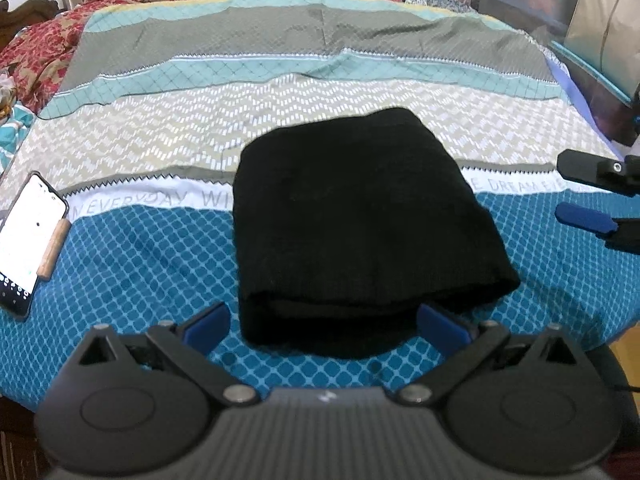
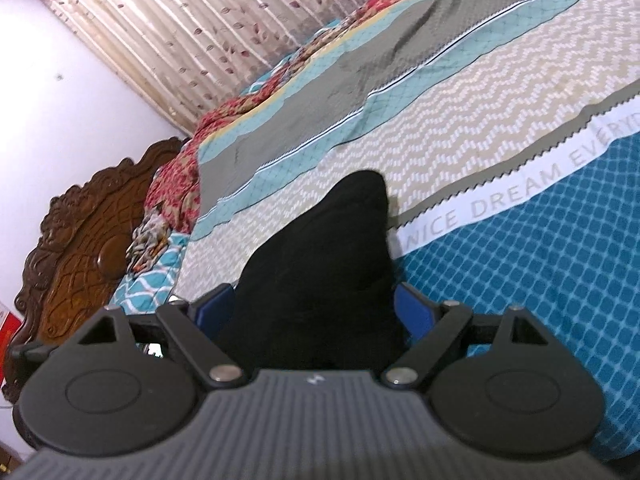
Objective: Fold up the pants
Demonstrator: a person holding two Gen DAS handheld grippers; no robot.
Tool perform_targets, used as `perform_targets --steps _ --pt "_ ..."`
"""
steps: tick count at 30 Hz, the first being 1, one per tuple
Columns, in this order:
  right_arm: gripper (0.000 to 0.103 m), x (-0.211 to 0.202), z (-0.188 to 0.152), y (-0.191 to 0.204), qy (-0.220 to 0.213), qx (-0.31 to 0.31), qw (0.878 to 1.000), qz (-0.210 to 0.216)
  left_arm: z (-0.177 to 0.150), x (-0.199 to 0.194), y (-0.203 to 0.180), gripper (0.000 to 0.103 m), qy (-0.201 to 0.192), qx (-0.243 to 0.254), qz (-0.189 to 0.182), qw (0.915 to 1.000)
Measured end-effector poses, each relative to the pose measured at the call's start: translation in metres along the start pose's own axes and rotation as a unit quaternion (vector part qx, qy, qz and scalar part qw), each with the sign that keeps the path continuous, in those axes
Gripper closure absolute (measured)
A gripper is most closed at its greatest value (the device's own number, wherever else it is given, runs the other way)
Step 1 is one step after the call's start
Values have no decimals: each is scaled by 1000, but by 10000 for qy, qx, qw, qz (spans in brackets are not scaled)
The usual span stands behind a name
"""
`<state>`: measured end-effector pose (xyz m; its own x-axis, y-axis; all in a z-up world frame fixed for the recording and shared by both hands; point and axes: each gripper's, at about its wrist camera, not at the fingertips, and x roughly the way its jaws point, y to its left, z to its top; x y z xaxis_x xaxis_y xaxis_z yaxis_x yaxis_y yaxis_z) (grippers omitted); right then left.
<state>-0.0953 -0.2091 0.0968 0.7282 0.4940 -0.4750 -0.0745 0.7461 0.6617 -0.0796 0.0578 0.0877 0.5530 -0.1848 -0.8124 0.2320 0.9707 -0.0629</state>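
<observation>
The black pants (image 1: 360, 224) lie folded into a thick rectangle on the patterned bedspread (image 1: 160, 256), its near folded edge toward me. My left gripper (image 1: 324, 326) hovers at that near edge, its blue pads (image 1: 208, 322) spread wide on either side of the fold and not pressing it. My right gripper (image 1: 576, 192) stands open to the right of the pants, clear of the cloth. In the right wrist view the pants (image 2: 320, 248) show end-on in line between the wide-apart fingers of the right gripper (image 2: 312, 308).
A lit phone (image 1: 28, 240) leans on a wooden holder at the bed's left. A red floral quilt (image 1: 40, 52) is bunched at the far left by the carved headboard (image 2: 80, 248). Curtains (image 2: 180, 32) hang behind the bed. Furniture stands at the right (image 1: 600, 40).
</observation>
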Motion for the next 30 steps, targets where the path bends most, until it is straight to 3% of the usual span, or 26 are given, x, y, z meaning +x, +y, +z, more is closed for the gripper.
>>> perform_targets --steps 8,13,22,27,30 --pt "14 2 9 -5 -114 72 9998 -155 7 -2 21 0 -122 -190 73 9997" --pt "14 9 10 -6 -36 78 9997 -212 8 3 38 0 -78 -374 169 9991" --pt "14 19 13 -8 104 81 9995 -290 13 3 79 0 -122 -875 1 9961" --pt "14 25 16 -8 222 -30 9991 -352 25 6 105 0 -143 -1097 145 9938" --pt "14 30 17 -10 278 -45 9989 -366 32 13 114 0 -89 -1219 -82 9925"
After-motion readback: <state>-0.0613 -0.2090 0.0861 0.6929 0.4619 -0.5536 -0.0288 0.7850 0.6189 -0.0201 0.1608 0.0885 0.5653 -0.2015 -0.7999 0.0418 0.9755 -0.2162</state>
